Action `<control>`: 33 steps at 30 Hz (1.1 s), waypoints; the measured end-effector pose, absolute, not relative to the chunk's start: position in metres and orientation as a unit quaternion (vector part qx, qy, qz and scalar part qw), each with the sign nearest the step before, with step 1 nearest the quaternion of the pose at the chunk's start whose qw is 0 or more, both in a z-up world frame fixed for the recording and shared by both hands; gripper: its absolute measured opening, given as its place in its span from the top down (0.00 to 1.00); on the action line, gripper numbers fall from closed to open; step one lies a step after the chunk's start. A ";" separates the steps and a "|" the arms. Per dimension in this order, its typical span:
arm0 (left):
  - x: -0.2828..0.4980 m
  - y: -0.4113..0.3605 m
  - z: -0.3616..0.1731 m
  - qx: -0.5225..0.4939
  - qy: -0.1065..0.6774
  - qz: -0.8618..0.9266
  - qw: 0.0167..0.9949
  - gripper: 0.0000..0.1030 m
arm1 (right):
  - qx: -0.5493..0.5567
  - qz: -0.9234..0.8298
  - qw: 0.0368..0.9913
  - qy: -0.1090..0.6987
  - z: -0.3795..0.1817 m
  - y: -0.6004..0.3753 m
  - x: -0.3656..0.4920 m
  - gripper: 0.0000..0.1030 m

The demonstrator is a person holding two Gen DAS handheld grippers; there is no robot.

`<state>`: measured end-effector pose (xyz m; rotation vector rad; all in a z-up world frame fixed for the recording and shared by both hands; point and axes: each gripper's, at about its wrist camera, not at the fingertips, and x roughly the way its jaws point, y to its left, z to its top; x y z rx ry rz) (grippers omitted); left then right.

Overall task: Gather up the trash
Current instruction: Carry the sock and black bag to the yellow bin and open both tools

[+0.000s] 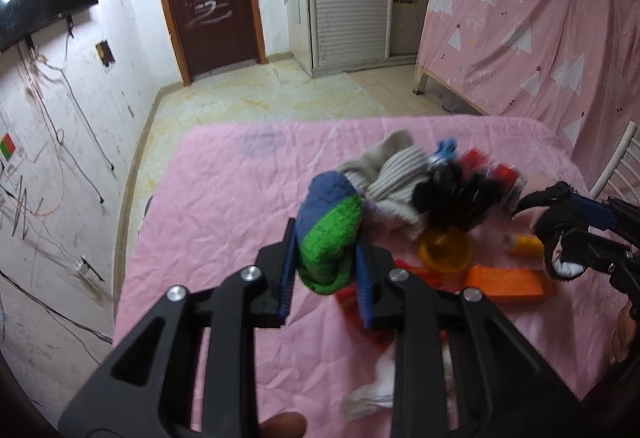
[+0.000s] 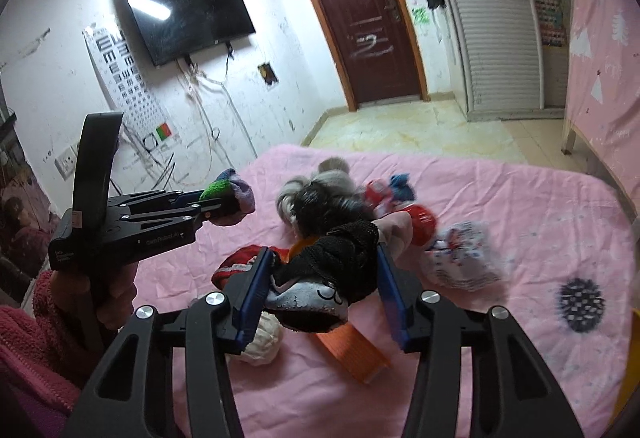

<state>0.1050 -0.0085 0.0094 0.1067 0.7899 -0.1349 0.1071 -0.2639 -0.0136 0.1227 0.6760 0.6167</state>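
Above the pink bed (image 1: 224,198): both grippers loaded.
Left gripper (image 1: 325,270) jaws clamp a green-and-blue sock (image 1: 330,234); right gripper (image 2: 322,292) jaws clamp a black-and-white sock (image 2: 332,270), over the clutter pile (image 2: 320,206).

The left gripper (image 1: 326,270) clamps a rolled blue-and-green knitted sock (image 1: 330,234) between its blue-padded fingers (image 1: 286,278), lifted above the wrinkled pink bedsheet (image 1: 208,222). Beyond it lies a heap — grey ribbed socks (image 1: 390,170), a black fuzzy item (image 1: 456,202), a yellow plastic cup (image 1: 444,250) and a flat orange strap (image 1: 508,280). At the right edge, the right gripper (image 1: 560,230) holds a black-and-white fabric piece (image 1: 558,226).
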 end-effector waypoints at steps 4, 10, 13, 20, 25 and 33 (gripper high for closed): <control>0.101 -0.033 0.025 0.065 0.367 -0.080 0.925 0.77 | 0.068 0.276 0.908 0.307 -0.005 -0.293 0.101 0.56; 0.100 -0.085 0.043 0.083 0.343 -0.116 0.928 0.77 | 0.089 0.214 0.930 0.284 0.001 -0.356 0.093 0.56; 0.099 -0.117 0.052 0.087 0.331 -0.140 0.929 0.77 | 0.100 0.183 0.939 0.273 0.002 -0.383 0.086 0.56; 0.094 -0.208 0.062 0.107 0.320 -0.220 0.916 0.77 | 0.126 0.068 0.957 0.252 -0.008 -0.466 0.074 0.56; 0.087 -0.274 0.059 0.122 0.327 -0.274 0.896 0.77 | 0.136 0.007 0.959 0.249 -0.022 -0.508 0.064 0.56; 0.089 -0.354 0.042 0.117 0.375 -0.322 0.861 0.77 | 0.162 -0.014 0.947 0.276 -0.053 -0.557 0.060 0.50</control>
